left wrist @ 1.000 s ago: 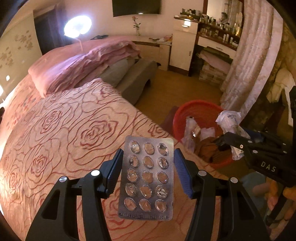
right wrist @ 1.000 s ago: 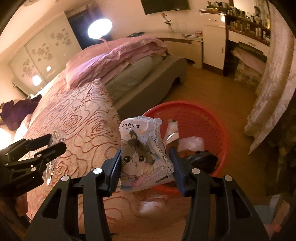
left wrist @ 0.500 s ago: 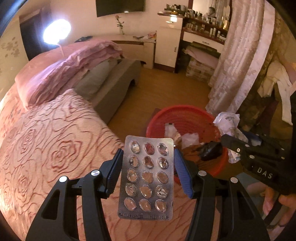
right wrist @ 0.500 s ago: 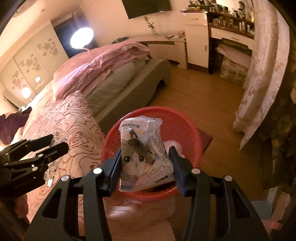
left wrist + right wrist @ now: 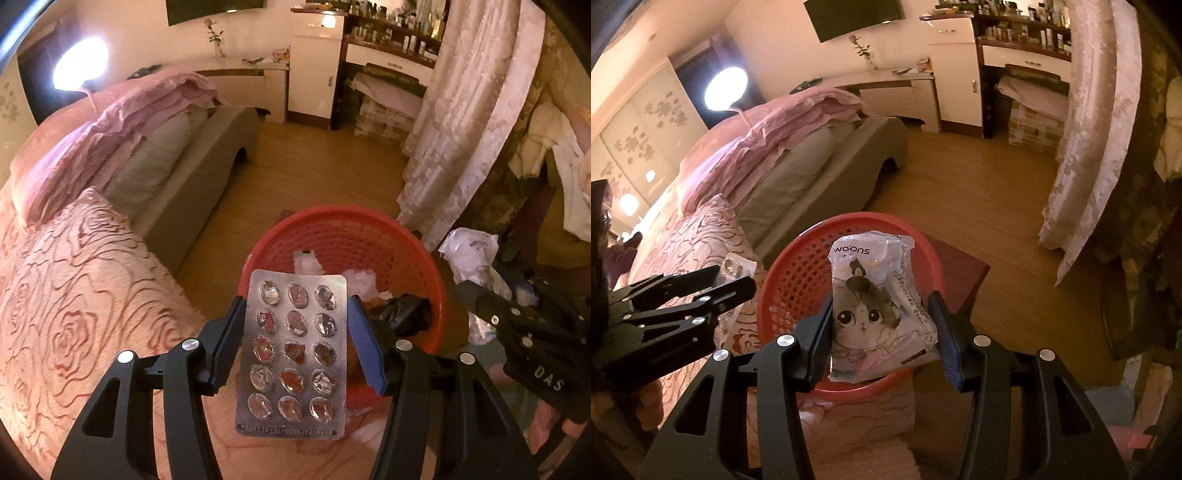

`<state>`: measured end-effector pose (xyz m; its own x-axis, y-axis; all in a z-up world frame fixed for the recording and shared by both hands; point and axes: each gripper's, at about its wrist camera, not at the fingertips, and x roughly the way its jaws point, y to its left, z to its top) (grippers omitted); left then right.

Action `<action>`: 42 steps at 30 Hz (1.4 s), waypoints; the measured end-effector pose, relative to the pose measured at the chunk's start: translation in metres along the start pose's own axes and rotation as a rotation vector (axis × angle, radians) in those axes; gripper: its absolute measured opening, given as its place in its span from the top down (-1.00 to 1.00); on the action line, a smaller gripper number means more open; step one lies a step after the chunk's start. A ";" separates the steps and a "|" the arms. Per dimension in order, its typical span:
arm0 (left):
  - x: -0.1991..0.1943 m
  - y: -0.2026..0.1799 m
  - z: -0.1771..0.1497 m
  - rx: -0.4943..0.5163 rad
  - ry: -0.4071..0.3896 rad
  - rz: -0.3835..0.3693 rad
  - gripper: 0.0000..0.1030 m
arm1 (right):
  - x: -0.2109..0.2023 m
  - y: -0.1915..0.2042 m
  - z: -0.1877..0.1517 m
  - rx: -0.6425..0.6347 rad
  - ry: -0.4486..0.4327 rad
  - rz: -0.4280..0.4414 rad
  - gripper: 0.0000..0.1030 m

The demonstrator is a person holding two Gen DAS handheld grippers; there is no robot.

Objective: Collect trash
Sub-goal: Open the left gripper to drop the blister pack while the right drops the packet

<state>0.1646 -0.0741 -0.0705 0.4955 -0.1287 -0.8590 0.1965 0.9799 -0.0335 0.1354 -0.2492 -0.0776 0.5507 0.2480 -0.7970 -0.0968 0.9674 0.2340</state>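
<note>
My left gripper is shut on a silver blister pack with its pockets burst, held upright over the near rim of a red plastic basket. The basket holds white wrappers and a dark crumpled piece. My right gripper is shut on a white snack wrapper printed with a cartoon cat, above the same red basket. In the left wrist view the right gripper shows at the right with its wrapper. In the right wrist view the left gripper shows at the left.
A bed with a pink rose-patterned spread lies to the left, touching the basket's near side. A grey bench stands at the bed's foot. Wooden floor stretches beyond, with a lace curtain on the right and a white cabinet behind.
Both grippers have moved off the bedspread toward the red basket, which now sits centred beneath them. Each still holds its piece of trash.
</note>
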 end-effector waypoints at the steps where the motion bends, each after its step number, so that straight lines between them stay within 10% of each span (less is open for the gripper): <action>1: 0.003 -0.002 0.002 0.000 0.004 -0.005 -0.04 | 0.000 -0.002 0.000 0.004 0.000 -0.002 0.07; 23: 0.016 0.003 0.008 -0.040 0.051 -0.055 -0.29 | 0.009 -0.018 0.000 0.031 0.020 -0.022 0.07; 42: -0.035 0.057 -0.026 -0.108 -0.019 0.116 -0.37 | 0.054 0.035 0.000 -0.076 0.107 0.042 -0.15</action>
<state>0.1367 -0.0098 -0.0552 0.5256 -0.0153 -0.8506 0.0449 0.9989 0.0099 0.1621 -0.2016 -0.1122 0.4537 0.2889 -0.8430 -0.1828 0.9560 0.2293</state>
